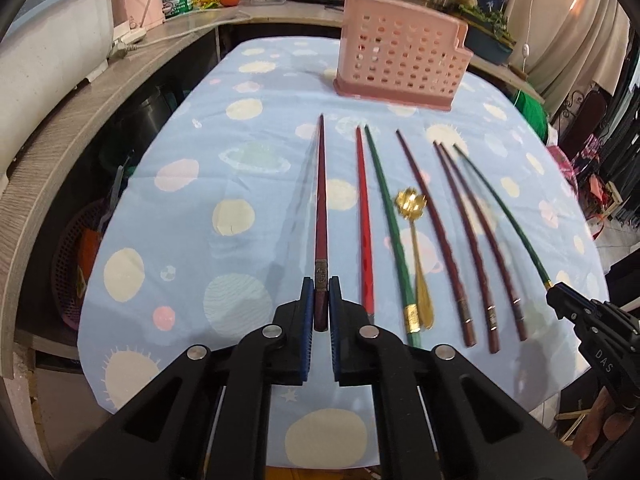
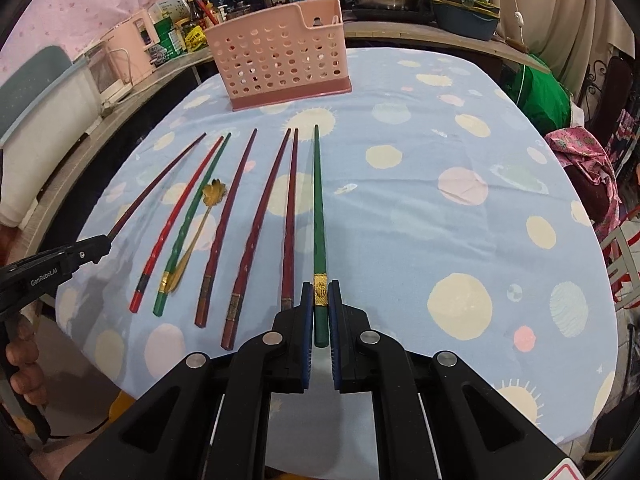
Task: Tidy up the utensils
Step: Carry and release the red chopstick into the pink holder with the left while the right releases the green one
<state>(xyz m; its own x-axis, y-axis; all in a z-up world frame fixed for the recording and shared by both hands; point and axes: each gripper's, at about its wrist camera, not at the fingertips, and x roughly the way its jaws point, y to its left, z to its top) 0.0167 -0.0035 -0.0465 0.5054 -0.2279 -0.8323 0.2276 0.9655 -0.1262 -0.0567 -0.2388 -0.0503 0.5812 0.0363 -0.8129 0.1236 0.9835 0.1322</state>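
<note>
A: What is sitting nearest each camera?

B: The left gripper (image 1: 321, 300) is clamping its blue pads on the butt end of a dark maroon chopstick (image 1: 320, 216), which is pointing away across the blue tablecloth (image 1: 208, 184). The right gripper (image 2: 320, 300) is pinching a green chopstick (image 2: 319, 216) by its gold band in the same way.

A: And between them?

B: The remaining chopsticks are lying side by side on the cloth: a red one (image 1: 363, 224), a second green one (image 1: 390, 232) and three brown ones (image 1: 464, 232). A gold spoon (image 1: 416, 248) is resting just beside the second green one.

A: Farther off?

B: A pink perforated utensil holder (image 2: 280, 60) is standing upright near the table's far edge, well apart from the row.
</note>
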